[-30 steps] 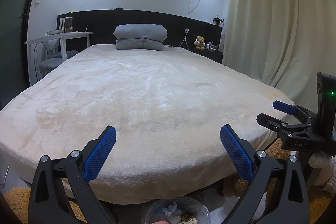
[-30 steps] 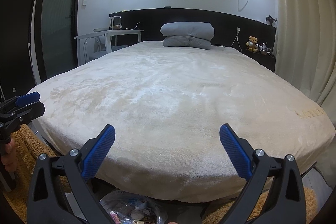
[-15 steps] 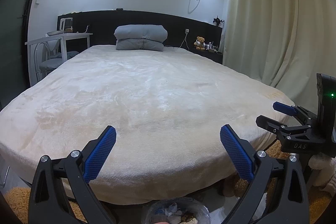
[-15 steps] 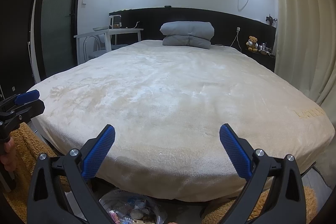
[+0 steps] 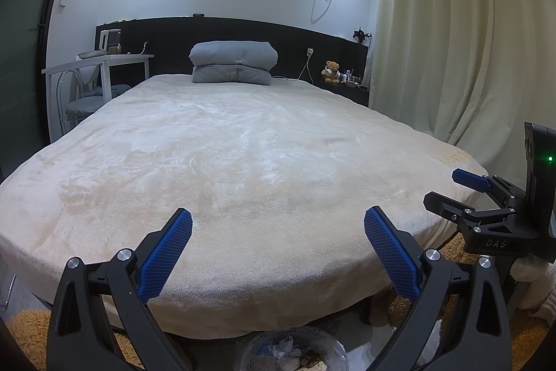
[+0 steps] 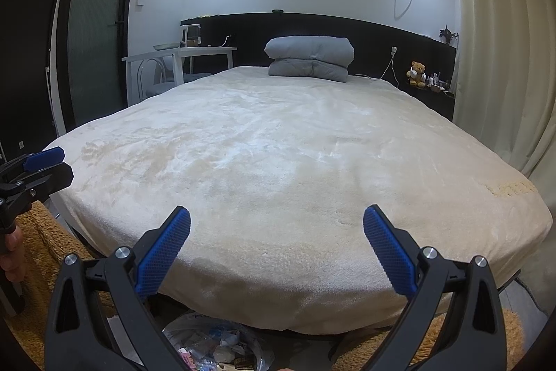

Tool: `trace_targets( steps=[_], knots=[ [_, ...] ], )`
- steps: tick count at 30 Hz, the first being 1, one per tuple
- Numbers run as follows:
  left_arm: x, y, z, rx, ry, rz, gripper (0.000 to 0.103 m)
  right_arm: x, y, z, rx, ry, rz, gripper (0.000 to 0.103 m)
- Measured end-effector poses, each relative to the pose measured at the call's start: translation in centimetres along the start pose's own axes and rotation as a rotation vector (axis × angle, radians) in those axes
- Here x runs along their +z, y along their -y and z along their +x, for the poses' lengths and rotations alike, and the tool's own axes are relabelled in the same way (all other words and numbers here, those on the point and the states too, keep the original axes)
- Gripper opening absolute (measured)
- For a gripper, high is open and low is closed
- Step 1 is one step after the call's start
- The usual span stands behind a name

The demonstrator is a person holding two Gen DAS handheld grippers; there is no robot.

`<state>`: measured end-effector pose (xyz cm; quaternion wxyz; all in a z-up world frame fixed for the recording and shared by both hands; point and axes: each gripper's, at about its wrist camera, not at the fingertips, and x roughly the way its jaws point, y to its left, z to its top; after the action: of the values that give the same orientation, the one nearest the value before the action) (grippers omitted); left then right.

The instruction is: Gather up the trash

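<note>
Blue-padded fingers of the left gripper (image 5: pixel 278 252) stand wide apart with nothing between them, held above the foot of the bed (image 5: pixel 243 155). The right gripper (image 6: pixel 277 251) is likewise spread and empty, level with it and just beside it on the right. Below and just ahead of both tools, at the foot of the bed on the floor, sits a clear bag (image 6: pixel 215 346) of trash (image 5: pixel 288 353). Beyond the fingers, at the far end of the bed, lies a folded grey quilt (image 5: pixel 233 62).
</note>
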<state>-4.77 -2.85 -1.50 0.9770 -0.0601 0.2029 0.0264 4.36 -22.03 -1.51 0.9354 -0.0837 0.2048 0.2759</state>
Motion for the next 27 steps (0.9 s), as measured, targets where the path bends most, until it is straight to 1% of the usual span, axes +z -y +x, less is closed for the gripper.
trace_targets(
  steps=[27],
  knots=[
    [-0.02,0.03,-0.08,-0.001,0.000,-0.001,0.097,-0.17,0.30,0.33,-0.010,-0.008,-0.005,0.098]
  ],
)
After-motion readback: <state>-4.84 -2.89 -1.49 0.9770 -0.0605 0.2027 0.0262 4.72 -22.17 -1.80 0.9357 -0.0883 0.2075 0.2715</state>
